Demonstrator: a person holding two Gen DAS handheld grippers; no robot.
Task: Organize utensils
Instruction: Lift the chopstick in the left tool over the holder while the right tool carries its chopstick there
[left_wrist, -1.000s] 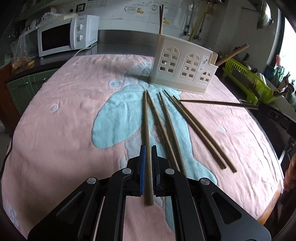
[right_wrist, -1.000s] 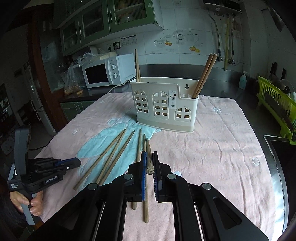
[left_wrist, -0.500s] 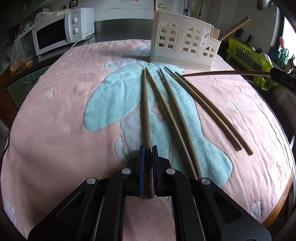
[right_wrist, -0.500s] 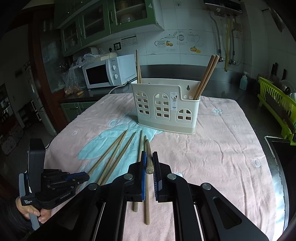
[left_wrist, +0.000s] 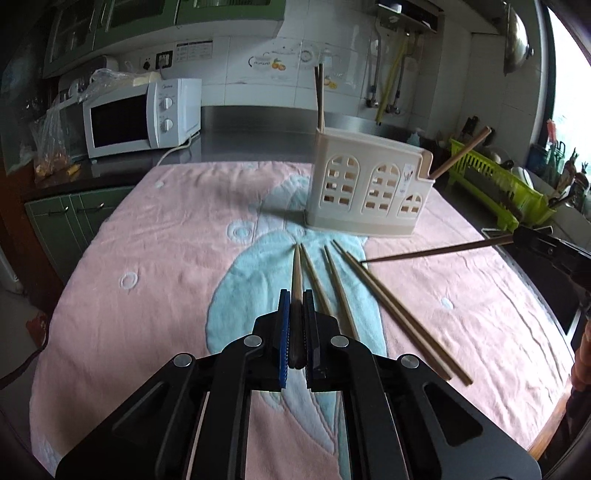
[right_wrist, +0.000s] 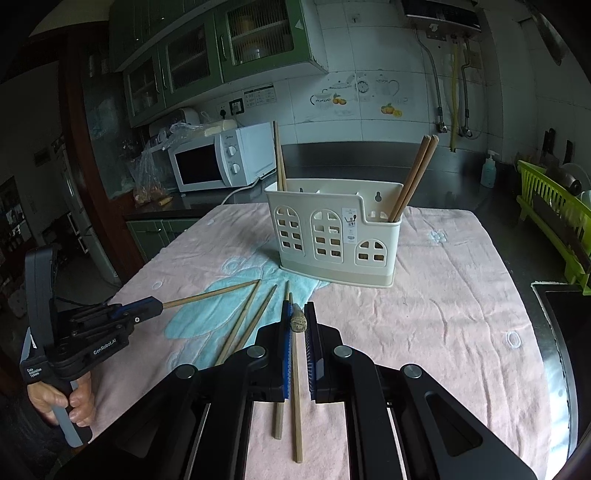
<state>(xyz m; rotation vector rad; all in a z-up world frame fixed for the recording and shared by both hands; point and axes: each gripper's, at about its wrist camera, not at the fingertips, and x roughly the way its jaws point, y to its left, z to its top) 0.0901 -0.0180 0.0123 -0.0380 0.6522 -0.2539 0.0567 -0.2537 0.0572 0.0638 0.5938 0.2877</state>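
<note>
My left gripper (left_wrist: 295, 300) is shut on a wooden chopstick (left_wrist: 296, 267), whose tip points at the cream utensil holder (left_wrist: 369, 192) and hangs above the pink towel (left_wrist: 155, 266). In the right wrist view that gripper (right_wrist: 155, 305) shows at the left with its chopstick (right_wrist: 210, 293) raised. My right gripper (right_wrist: 297, 314) is shut on another chopstick (right_wrist: 298, 320), seen end-on. From the left wrist view it (left_wrist: 517, 236) enters at the right edge with its chopstick (left_wrist: 436, 253) sticking out. Several chopsticks (left_wrist: 399, 314) lie loose on the towel. The holder (right_wrist: 334, 236) contains upright chopsticks (right_wrist: 413, 177).
A white microwave (left_wrist: 140, 118) stands on the counter beyond the table's far left. A green dish rack (left_wrist: 498, 192) is off to the right. A person's hand (right_wrist: 59, 402) grips the left gripper's handle. The table edge runs close on the right.
My left gripper has risen with its chopstick, lifting it off the towel and tilting up toward the holder. The right gripper has stayed put with its chopstick.
</note>
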